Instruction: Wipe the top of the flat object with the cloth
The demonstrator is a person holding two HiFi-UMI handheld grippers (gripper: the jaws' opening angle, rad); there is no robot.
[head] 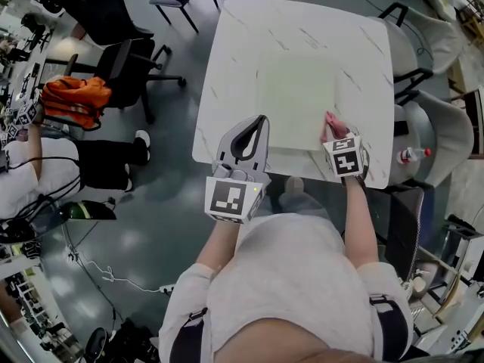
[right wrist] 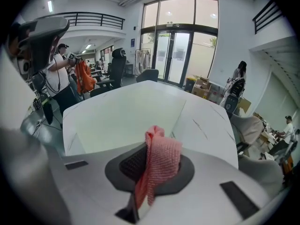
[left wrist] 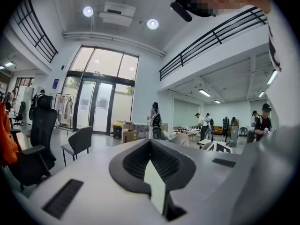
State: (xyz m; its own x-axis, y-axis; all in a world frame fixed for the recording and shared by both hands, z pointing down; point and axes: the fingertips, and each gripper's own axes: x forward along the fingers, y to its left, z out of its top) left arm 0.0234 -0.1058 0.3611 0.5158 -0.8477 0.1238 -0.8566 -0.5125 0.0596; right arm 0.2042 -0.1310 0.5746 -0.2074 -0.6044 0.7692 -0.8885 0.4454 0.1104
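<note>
A large open-plan workspace, half office and half lab: a railed mezzanine (left wrist: 211,36), tall glass entrance doors (left wrist: 101,104), wheeled office chairs (head: 125,66), people at distant desks (left wrist: 204,123), stacked cardboard boxes (right wrist: 202,86), and cables (head: 98,267) across the polished floor (head: 151,240).

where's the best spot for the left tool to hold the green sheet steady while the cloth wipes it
Probably the near-left corner of the sheet, approached from the table's near edge. It lies flat, so only an edge offers a pinch; that corner is nearest the left tool and away from the cloth in the right tool.
</note>
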